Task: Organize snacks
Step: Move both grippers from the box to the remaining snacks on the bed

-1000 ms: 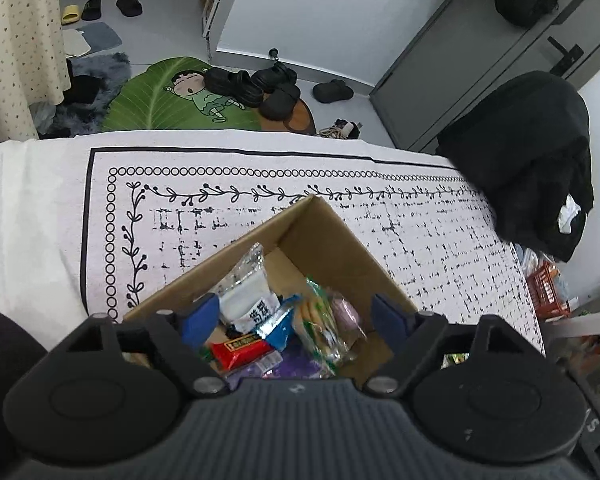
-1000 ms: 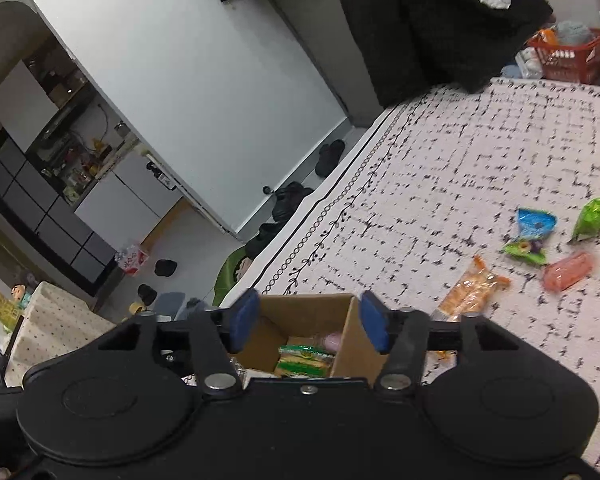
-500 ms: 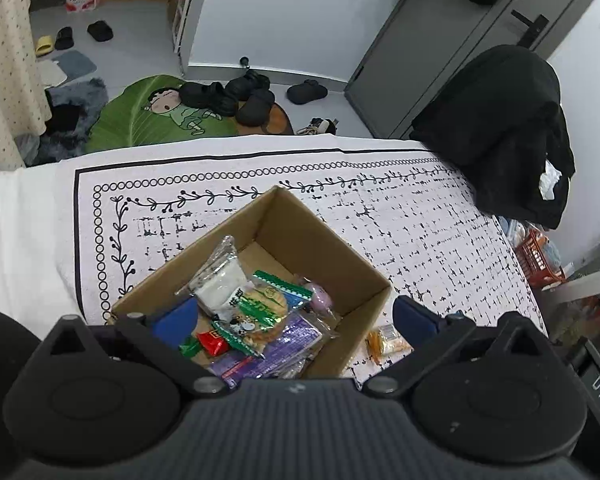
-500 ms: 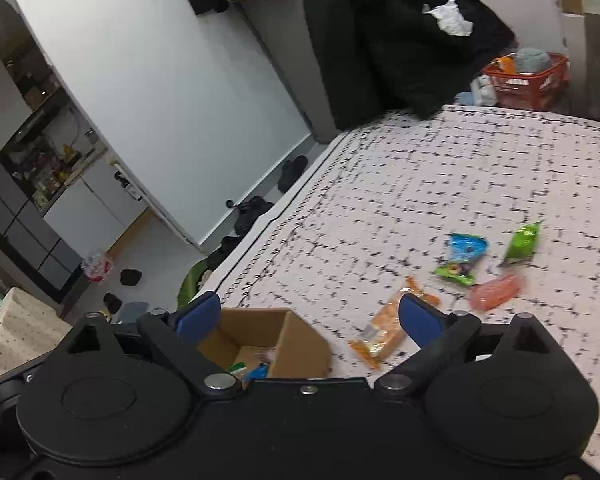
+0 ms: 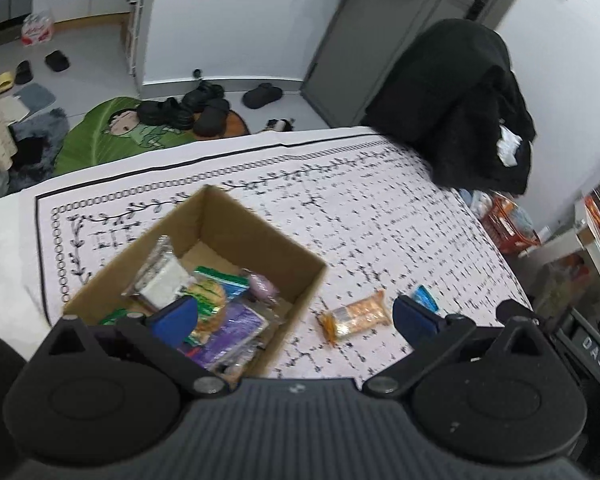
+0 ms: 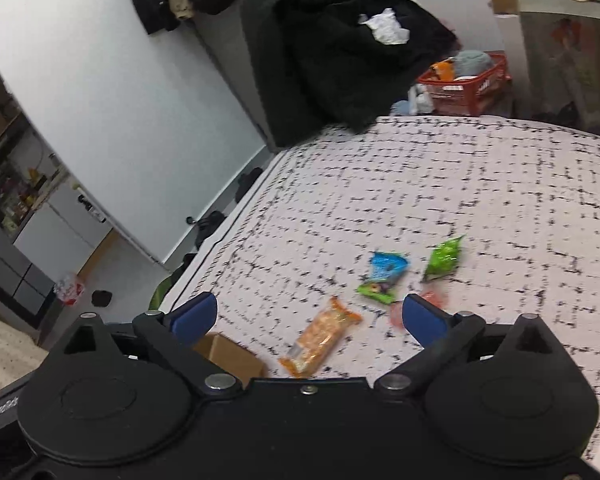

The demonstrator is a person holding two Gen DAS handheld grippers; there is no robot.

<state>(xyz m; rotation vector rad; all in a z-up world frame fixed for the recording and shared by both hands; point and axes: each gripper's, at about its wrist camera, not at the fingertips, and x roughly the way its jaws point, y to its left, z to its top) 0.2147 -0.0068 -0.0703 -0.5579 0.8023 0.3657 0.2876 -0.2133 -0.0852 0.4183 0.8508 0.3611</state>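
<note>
the orange snack packet (image 6: pixel 321 336) lies flat on the patterned cloth of the counter (image 6: pixel 480 200), just ahead of the right gripper (image 6: pixel 308 314) and between its jaws, which stand wide apart and hold nothing. the cardboard box (image 5: pixel 260 240), already holding several snacks, sits under the left gripper (image 5: pixel 296 314), whose jaws are also spread and empty. beyond the right jaw tip lie a blue packet (image 6: pixel 388 266), a green packet (image 6: pixel 444 258) and a pink one (image 6: pixel 434 300), partly hidden. likely next: lower the right jaws straight down across the orange packet's narrow width, close gently so the crinkly wrapper doesn't slip, then carry it to the box.
</note>
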